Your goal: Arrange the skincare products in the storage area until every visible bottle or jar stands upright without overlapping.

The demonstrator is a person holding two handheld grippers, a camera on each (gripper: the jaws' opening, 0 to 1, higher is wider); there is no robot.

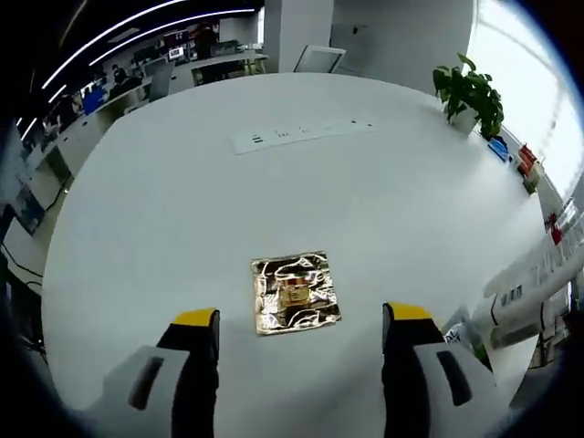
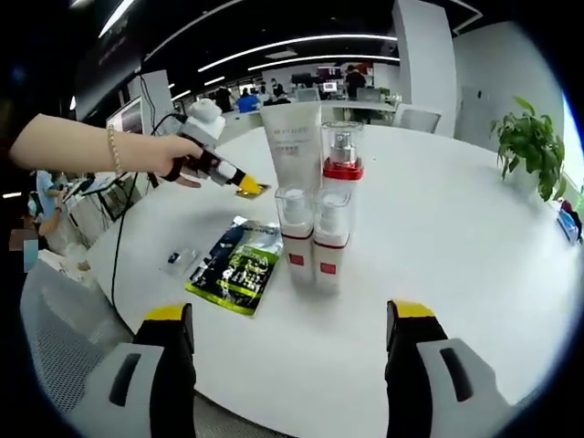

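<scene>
Spread wide and empty, left claw (image 1: pixel 301 330) over gold sachet (image 1: pixel 295 293), right claw (image 2: pixel 290 327) short of upright bottles (image 2: pixel 313 239) and tube (image 2: pixel 294 144) straight ahead: light, rigid, slippery, tippy; best gripped mid-body.

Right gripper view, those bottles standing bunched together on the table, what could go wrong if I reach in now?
1. The two small bottles, the tall tube and the red-collared bottle stand tightly together; gripping one may topple its neighbours.
2. The green sachet lies flat beside them and could get dragged.
3. The gold sachet, between the left gripper jaws, looks thin and hard to pinch.
</scene>
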